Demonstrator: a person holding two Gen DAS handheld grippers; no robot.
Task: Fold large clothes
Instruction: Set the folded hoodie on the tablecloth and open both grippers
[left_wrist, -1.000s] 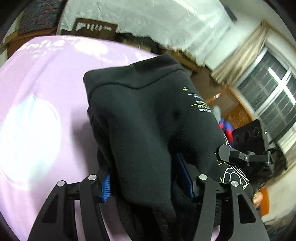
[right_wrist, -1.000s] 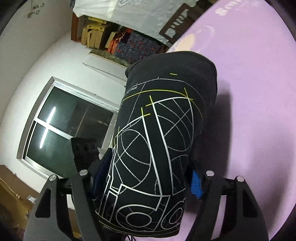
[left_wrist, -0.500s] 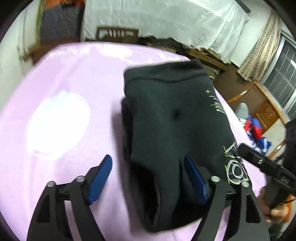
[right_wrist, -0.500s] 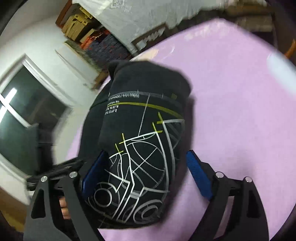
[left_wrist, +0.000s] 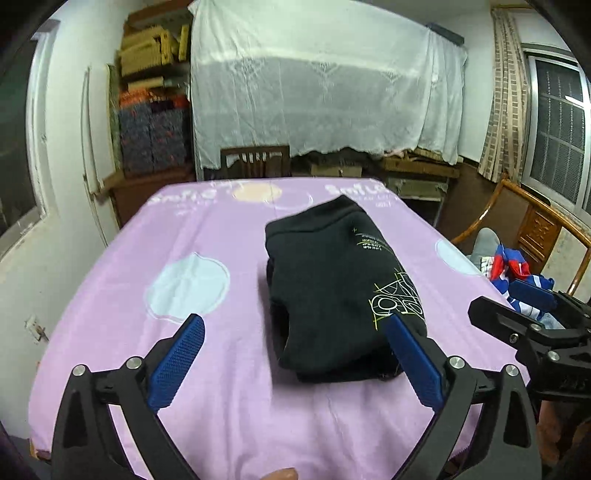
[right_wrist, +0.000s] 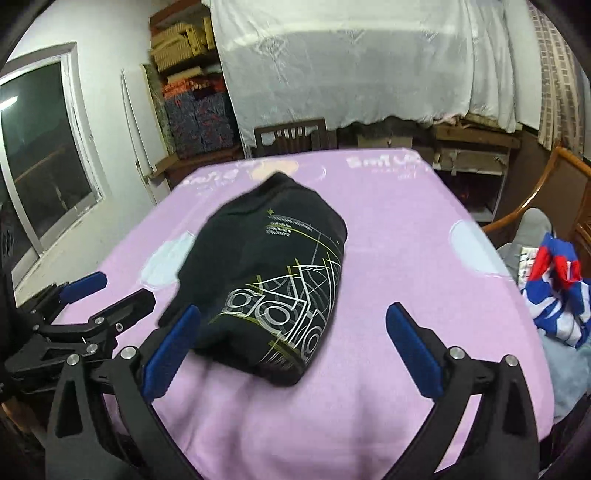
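Note:
A black sweatshirt (left_wrist: 332, 288) with a white and yellow line print lies folded in a compact bundle on the purple-covered table (left_wrist: 221, 406). My left gripper (left_wrist: 293, 321) hangs above and short of its near edge, its jaws opening wide, with nothing pressed between the blue pads. The right wrist view shows the same bundle (right_wrist: 266, 266) ahead of my right gripper (right_wrist: 293, 312), whose jaws are also opening wide and grip nothing. Each gripper shows in the other's view: the right one (left_wrist: 509, 306) at the right edge, the left one (right_wrist: 107, 295) at the left edge.
A pile of blue, red and white clothes (right_wrist: 554, 288) rests on a wooden chair beside the table's right edge. Another wooden chair (left_wrist: 255, 162) stands at the far end. A white sheet (left_wrist: 325, 92) covers furniture behind; a window is on the left wall.
Both grippers have let go of the black sweatshirt, opened wide, and drawn back and up. The folded bundle now lies on the table by itself.

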